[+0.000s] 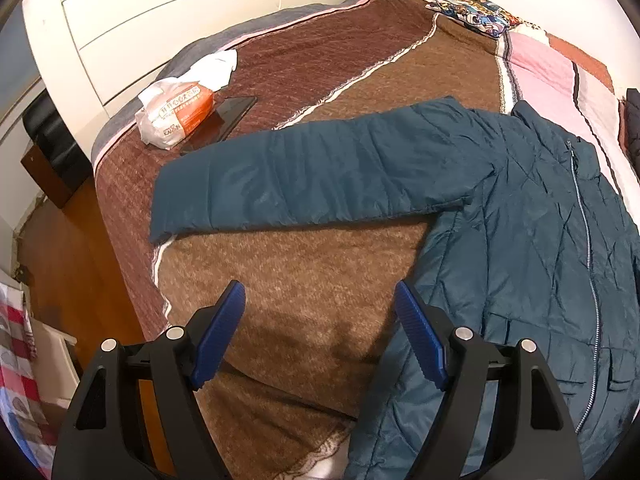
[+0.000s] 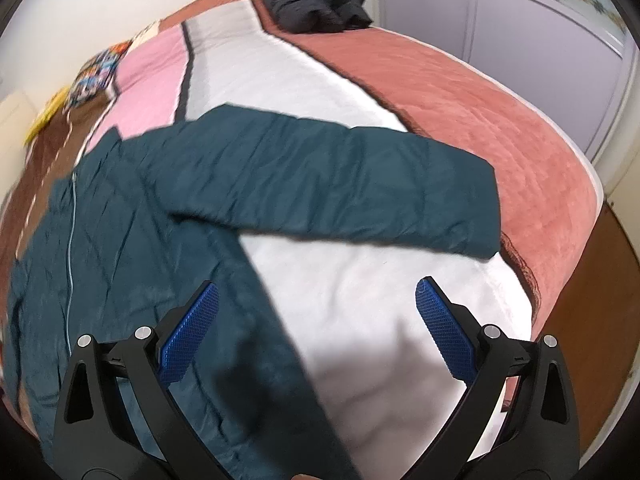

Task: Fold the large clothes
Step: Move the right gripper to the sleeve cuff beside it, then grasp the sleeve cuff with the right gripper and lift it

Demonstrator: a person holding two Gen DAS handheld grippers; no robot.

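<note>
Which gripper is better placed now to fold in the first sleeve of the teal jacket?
Neither clearly. Left gripper and right gripper are both open above the bed, each facing one spread sleeve of the teal jacket. Start with either.

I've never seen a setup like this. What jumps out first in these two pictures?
A big teal quilted zip-up jacket lies spread flat on the patchwork bed blanket, one sleeve stretched out to each side. Low in each view, a black gripper with blue ribbed pads hangs open above it: left gripper, right gripper. A folded black jacket sits at the bed's far end.
</note>
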